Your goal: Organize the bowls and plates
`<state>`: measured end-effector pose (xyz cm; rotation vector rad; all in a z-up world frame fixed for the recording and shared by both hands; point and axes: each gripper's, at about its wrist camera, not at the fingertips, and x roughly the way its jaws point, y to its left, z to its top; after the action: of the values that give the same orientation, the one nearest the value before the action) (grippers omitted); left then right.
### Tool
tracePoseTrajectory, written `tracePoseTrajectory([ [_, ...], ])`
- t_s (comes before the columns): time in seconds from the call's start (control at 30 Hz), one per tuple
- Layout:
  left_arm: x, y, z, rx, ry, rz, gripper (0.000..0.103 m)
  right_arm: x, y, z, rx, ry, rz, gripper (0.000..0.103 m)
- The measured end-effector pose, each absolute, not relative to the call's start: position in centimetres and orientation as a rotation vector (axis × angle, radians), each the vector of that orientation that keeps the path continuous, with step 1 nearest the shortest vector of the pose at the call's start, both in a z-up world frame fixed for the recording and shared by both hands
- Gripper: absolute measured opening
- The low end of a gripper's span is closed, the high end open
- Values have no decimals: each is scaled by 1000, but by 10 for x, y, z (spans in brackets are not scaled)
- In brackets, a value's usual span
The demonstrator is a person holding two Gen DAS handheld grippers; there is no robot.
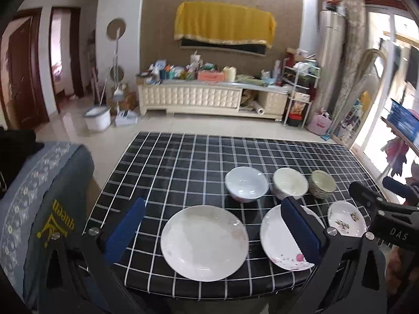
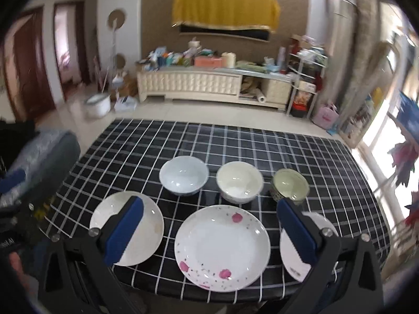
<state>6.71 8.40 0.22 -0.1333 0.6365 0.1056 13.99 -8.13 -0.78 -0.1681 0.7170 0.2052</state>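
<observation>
Home living room — TV cabinet (image 1: 212, 98), mop bucket (image 1: 98, 117), doors.

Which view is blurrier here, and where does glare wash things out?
Right wrist view: motion-smeared, worst at the edges; the window is blown out. Left wrist view: sharper, the plain plate crisp; the window overexposed. Both bend the checked table edges.

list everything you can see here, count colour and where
plates: 3, white; plain plate near left, pink-flowered plate near middle, small plate near right
bowls: 3 in a row behind the plates; pale blue bowl left, cream bowl middle, green bowl right
table: 1, black cloth with white grid
cabinet: 1, cream, far wall, cluttered top
yellow cloth: 1, on the wall
bucket: 1, white, floor left
left tool: open, blue pads, above the plain plate
right tool: open, blue pads, above the pink-flowered plate
</observation>
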Motion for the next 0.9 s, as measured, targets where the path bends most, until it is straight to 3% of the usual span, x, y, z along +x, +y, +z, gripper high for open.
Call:
tracePoseTrajectory([
  [0.33, 86, 136, -43, -192, 780, 191, 103, 174, -35, -56, -75, 900, 449, 103],
  [0.6, 102, 157, -90, -187, 906, 211, 103, 192, 4, -102, -296, 991, 435, 102],
  [0.8, 112, 171, -126, -234, 998, 248, 103, 204, 11, -125, -293, 1047, 488, 94],
  [0.9, 117, 178, -141, -258, 1035, 262, 103, 211, 16, -140, -301, 1095, 484, 81],
])
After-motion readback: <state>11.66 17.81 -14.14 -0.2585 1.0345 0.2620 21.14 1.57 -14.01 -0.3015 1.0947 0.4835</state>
